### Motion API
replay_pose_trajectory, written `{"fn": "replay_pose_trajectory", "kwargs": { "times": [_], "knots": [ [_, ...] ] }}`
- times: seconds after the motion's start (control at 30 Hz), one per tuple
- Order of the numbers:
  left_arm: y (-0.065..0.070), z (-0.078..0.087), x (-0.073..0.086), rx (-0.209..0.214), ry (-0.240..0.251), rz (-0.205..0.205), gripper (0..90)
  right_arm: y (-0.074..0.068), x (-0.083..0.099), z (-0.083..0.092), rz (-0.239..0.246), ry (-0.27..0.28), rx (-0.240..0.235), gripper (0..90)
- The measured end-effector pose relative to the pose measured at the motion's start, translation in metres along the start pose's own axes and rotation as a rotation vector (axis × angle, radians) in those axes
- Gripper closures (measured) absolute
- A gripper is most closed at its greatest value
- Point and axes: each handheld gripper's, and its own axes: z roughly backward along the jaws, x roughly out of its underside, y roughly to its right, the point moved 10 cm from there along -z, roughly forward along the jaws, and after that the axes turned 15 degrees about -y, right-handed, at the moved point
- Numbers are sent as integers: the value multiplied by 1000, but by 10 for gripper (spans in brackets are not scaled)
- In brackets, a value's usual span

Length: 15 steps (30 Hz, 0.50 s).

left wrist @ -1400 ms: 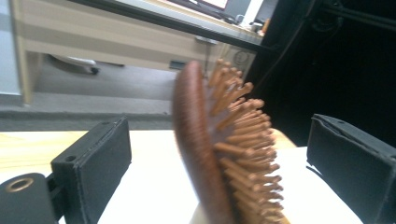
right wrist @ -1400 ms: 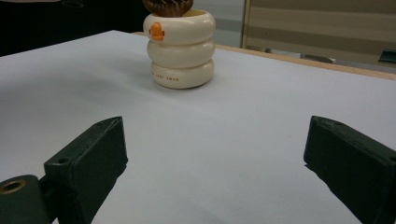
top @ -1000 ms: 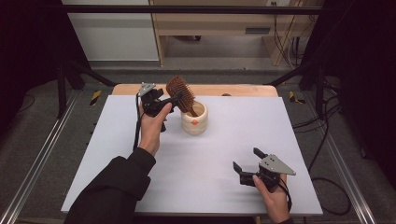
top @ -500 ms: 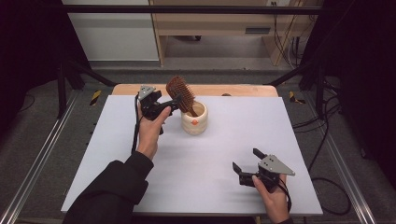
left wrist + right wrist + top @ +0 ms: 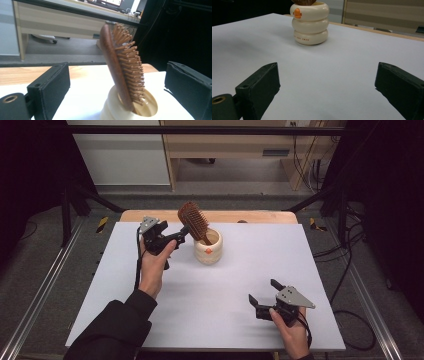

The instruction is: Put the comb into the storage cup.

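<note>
- Hairbrush (image 5: 194, 221): stands handle-down in the cream cup (image 5: 208, 247) at the far middle of the white table (image 5: 210, 295), head tilted left.
- Left gripper (image 5: 176, 234): held just beside the brush head, jaws spread wide on either side of it, not touching it.
- Right gripper (image 5: 263, 291): low over the near right of the table, well apart from the cup, jaws released and holding nothing.

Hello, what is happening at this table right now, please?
A person works at a white table with a gripper in each hand. The left gripper is open and held beside a wooden hairbrush, which stands tilted with its handle in a cream cup. In the left gripper view the brush sits between the two fingers, but neither touches it. The right gripper is also open, holding nothing, low at the near side of the table.
</note>
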Motion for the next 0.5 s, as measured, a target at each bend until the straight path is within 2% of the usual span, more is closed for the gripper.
{"fn": "replay_pose_trajectory", "kwargs": {
  "times": [0.5],
  "knots": [
    [-9, 13, 16, 5, -5, 2, 57, -1, 1, -1, 5, -4, 0, 59]
  ]
}}
